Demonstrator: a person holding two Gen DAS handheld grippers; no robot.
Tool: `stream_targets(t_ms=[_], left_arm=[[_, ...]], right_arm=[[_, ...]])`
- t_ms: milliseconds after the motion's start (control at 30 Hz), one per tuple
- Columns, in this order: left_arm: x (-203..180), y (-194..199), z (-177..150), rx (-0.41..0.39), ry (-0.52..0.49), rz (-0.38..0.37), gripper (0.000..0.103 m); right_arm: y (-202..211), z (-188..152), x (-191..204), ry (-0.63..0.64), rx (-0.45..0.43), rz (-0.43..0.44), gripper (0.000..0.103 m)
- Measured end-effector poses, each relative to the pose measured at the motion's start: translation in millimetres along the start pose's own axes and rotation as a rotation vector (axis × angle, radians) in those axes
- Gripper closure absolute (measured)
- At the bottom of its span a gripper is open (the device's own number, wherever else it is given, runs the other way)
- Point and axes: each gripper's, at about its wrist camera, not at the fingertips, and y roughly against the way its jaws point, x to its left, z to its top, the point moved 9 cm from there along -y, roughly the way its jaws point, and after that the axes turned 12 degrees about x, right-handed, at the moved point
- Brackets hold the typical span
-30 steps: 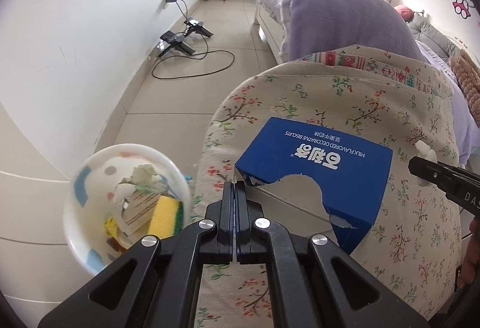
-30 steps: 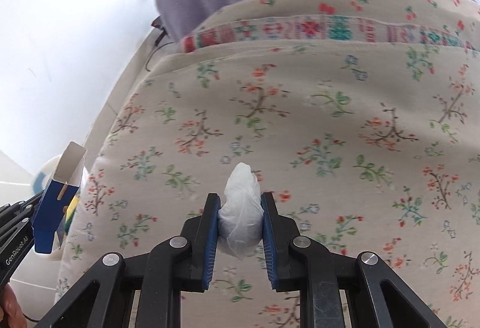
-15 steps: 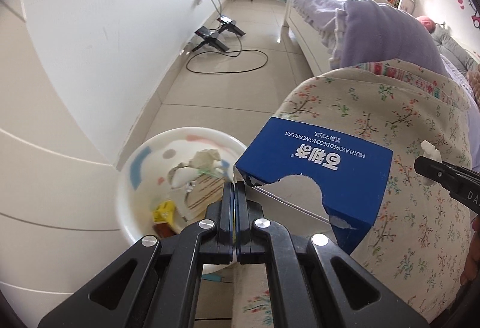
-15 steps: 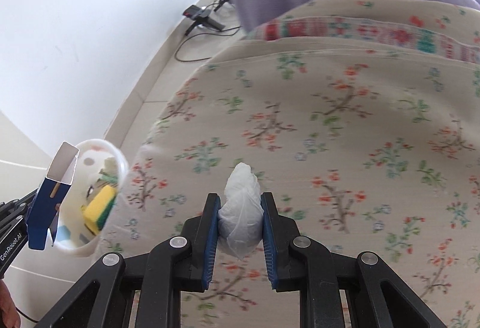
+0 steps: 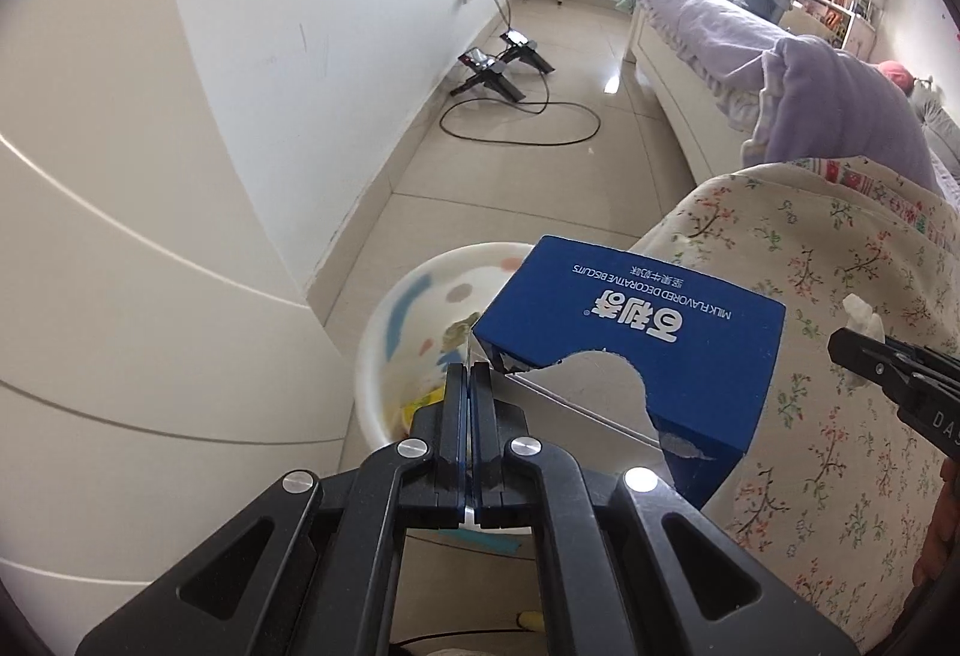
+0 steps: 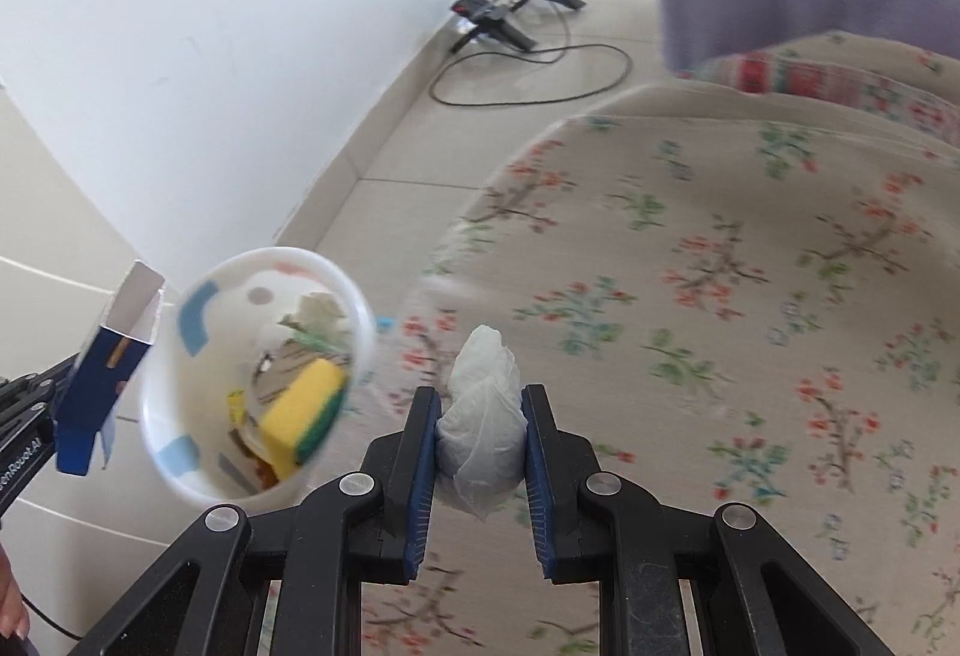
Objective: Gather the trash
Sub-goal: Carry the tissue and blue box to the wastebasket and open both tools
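Both wrist cams angled down, sharing bin (image 5: 384, 332)

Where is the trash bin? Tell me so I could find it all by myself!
Look at the big bed with the flowery cream bedspread. Down on the tiled floor at its edge, near the white wall, stands a round white plastic bin with blue, pink and grey shapes painted inside. It is the only tub there, and a yellow-and-green sponge lies in it.

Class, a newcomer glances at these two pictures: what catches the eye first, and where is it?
A torn blue biscuit box, pinched by the left tongs, hangs over a white bin of rubbish. The right tongs grip a crumpled white wad above the floral bedspread.
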Motion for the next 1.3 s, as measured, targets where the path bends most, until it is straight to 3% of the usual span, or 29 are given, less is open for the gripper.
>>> stream_targets(t_ms=[67, 133, 200, 300, 867, 1000, 1067, 1100, 1133, 1300], left_arm=[[7, -6, -3, 0.036, 0.002, 0.017, 0.097], [13, -8, -5, 0.051, 0.012, 0.031, 0.081], [22, -6, -6, 0.042, 0.039, 0.049, 0.04], [35, 3, -5, 0.002, 0.071, 0.073, 0.024], [79, 0, -21, 0.034, 0.137, 0.106, 0.017], [79, 1, -22, 0.033, 0.136, 0.103, 0.017], [78, 2, -23, 0.035, 0.133, 0.101, 0.016], [78, 2, -24, 0.038, 0.131, 0.099, 0.014], [77, 2, -26, 0.044, 0.129, 0.098, 0.012], [74, 9, -34, 0.052, 0.134, 0.086, 0.007]], right_arm=[[-1, 1, 9, 0.013, -0.001, 0.007, 0.08], [-5, 2, 20, 0.029, 0.0, 0.015, 0.08], [-10, 3, 29, 0.037, 0.003, 0.022, 0.08], [-17, 5, 41, 0.048, 0.006, 0.034, 0.079], [-53, 20, 89, 0.056, 0.003, 0.124, 0.078], [-56, 22, 98, 0.064, -0.01, 0.204, 0.074], [-54, 24, 104, 0.053, -0.019, 0.289, 0.046], [-52, 25, 102, 0.034, -0.025, 0.297, 0.025], [-47, 26, 99, 0.012, -0.046, 0.298, 0.02], [-27, 17, 83, 0.0, -0.034, 0.224, 0.02]])
